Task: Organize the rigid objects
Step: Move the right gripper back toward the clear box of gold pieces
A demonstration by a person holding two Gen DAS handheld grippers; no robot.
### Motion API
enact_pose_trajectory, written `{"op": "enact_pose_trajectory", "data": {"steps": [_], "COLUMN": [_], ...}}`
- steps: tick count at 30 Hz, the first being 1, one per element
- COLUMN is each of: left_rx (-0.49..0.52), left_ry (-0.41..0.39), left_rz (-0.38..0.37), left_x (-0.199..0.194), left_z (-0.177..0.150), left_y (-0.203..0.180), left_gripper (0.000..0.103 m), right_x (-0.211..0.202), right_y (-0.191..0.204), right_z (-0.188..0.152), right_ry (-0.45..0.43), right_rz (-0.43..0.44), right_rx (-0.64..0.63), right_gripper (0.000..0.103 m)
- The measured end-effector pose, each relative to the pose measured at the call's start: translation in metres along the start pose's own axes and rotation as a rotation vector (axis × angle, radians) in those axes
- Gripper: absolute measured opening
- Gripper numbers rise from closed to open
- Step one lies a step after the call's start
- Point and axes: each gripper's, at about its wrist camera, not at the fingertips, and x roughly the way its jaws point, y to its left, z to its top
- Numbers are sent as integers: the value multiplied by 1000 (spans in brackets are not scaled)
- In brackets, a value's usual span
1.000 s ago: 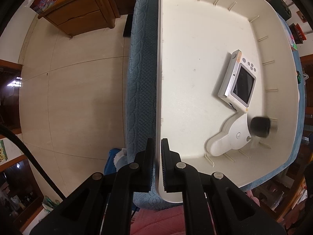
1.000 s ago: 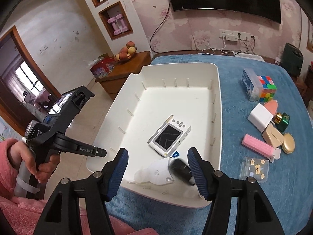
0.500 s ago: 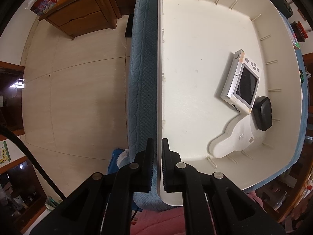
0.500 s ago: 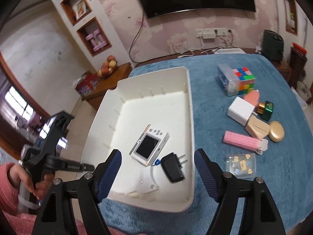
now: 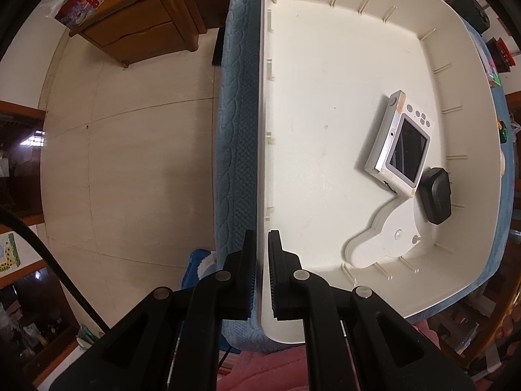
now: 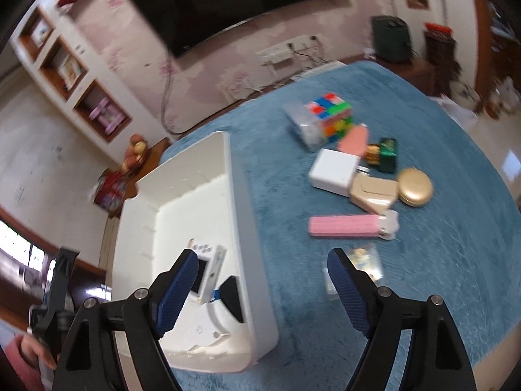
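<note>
My left gripper points straight down and is shut on the near left rim of the white bin. In the bin lie a silver camera, a black charger beside it, and a white flat device. My right gripper hovers over the bin's right wall and the blue cloth; its jaws are opening and hold nothing. A pink bar and a clear packet lie on the cloth just beyond its right finger.
Farther out on the blue cloth sit a colour cube, a white box, a tan box, a gold compact and a green bottle. A wooden cabinet stands on the floor left of the table.
The right gripper let the black charger go into the bin, opened wider, rolled and swung right from over the bin toward the cloth. The left gripper has kept its hold.
</note>
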Motion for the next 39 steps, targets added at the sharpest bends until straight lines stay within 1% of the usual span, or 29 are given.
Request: {"op": "enact_pose_trajectory", "data": {"steps": [4, 9, 13, 18, 20, 21, 34, 39], "left_rx": [-7, -21, -35, -45, -52, -57, -96, -108], "left_ry": [6, 15, 19, 25, 28, 30, 41, 40], "left_rz": [8, 16, 19, 31, 32, 32, 29, 27], "left_x": [-1, 1, 2, 4, 4, 5, 10, 10], "left_z": [2, 7, 8, 10, 10, 10, 15, 12], "left_y": [0, -1, 0, 0, 0, 1, 9, 10], "left_gripper": [7, 7, 7, 7, 7, 7, 8, 8], "right_x": [11, 28, 43, 61, 69, 71, 106, 116], "right_y": [-22, -49, -60, -72, -73, -73, -73, -68], "right_z": [3, 2, 0, -4, -3, -3, 1, 3], "right_ry": [40, 110, 174, 235, 262, 268, 349, 369], "right_rz": [-40, -54, -91, -110, -126, -135, -193, -217], "right_rx": [76, 191, 233, 294, 297, 295, 273, 250], "right_gripper": [82, 82, 82, 82, 83, 85, 86, 86]}}
